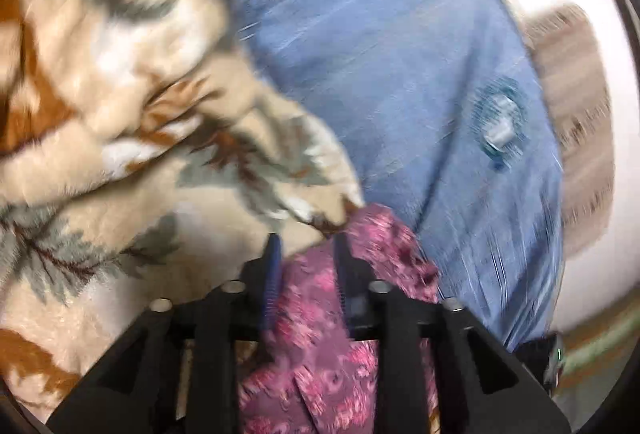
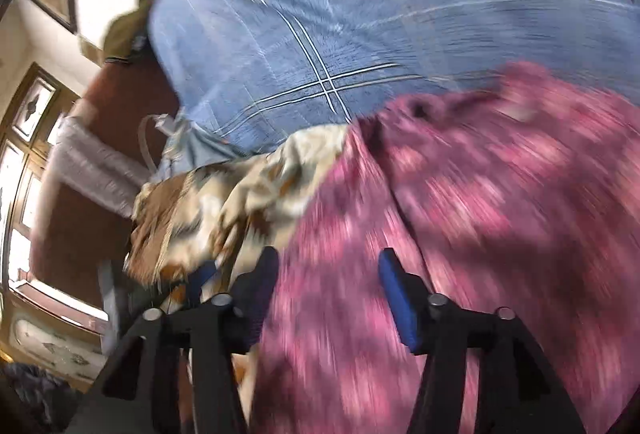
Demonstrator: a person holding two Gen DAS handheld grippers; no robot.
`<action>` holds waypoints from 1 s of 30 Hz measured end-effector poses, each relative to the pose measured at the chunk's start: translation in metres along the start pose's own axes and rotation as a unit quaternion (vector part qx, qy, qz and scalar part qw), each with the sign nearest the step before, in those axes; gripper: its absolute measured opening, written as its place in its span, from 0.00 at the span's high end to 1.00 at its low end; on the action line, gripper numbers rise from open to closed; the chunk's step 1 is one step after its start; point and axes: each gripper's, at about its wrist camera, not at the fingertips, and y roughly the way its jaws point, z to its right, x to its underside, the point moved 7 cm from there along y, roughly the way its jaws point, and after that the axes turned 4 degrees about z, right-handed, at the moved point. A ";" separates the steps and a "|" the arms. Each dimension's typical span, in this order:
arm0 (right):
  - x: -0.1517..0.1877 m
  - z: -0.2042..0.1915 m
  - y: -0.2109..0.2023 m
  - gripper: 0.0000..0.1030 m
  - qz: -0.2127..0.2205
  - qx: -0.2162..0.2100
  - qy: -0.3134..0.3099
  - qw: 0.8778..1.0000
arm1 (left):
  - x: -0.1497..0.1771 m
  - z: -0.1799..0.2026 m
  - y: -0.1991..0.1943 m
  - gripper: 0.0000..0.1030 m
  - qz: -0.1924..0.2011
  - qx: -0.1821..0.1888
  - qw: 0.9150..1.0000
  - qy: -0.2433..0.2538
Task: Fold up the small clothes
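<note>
A small pink and purple flowered garment (image 1: 320,334) hangs between the fingers of my left gripper (image 1: 306,254), which is shut on it. In the right wrist view the same garment (image 2: 460,214) fills the lower right, blurred by motion. My right gripper (image 2: 328,266) stands with its jaws apart and the garment draped between and over them; its blue pads (image 2: 396,298) show a wide gap.
A blue bedsheet with white crossing lines (image 2: 320,54) covers the bed (image 1: 380,74). A cream, brown and grey leaf-patterned blanket (image 1: 120,114) lies bunched beside the garment, also in the right wrist view (image 2: 224,202). A wooden door and window (image 2: 28,138) stand at left.
</note>
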 end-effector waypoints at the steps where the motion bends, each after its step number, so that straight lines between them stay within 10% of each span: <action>1: 0.015 0.011 -0.020 0.39 0.014 0.016 0.013 1.000 | 0.010 0.018 -0.001 0.60 -0.014 0.018 0.999 0.031; 7: 0.114 0.092 -0.117 0.39 0.088 0.122 0.101 0.983 | 0.093 0.093 -0.008 0.57 -0.101 0.065 0.977 0.178; 11: 0.133 0.089 -0.097 0.39 0.053 0.123 0.039 0.990 | 0.146 0.095 -0.042 0.45 -0.095 0.048 0.961 0.255; 12: 0.133 0.088 -0.089 0.44 0.043 0.128 0.024 0.991 | 0.158 0.087 -0.048 0.45 -0.103 0.042 0.959 0.259; 13: 0.135 0.091 -0.083 0.80 0.029 0.154 0.013 0.988 | 0.173 0.077 -0.049 0.45 -0.120 0.031 0.957 0.261; 14: 0.136 0.095 -0.084 0.92 0.013 0.169 0.021 0.985 | 0.186 0.065 -0.053 0.45 -0.137 0.019 0.956 0.259; 17: 0.137 0.081 -0.111 0.92 0.042 0.128 0.020 0.991 | 0.206 0.040 -0.075 0.45 -0.146 -0.003 0.956 0.253; 22: 0.158 0.121 -0.092 0.70 -0.006 0.183 0.025 0.983 | 0.229 0.005 -0.091 0.45 -0.169 -0.058 0.951 0.254; 24: 0.168 0.113 -0.118 0.70 0.025 0.124 0.044 0.991 | 0.226 0.003 -0.103 0.45 -0.167 -0.055 0.952 0.250; 28: 0.181 0.107 -0.184 0.19 0.119 0.099 0.017 0.988 | 0.217 -0.001 -0.118 0.45 -0.142 -0.074 0.956 0.246; 30: 0.183 0.112 -0.198 0.19 0.136 0.085 0.022 0.987 | 0.217 0.000 -0.120 0.45 -0.137 -0.073 0.957 0.247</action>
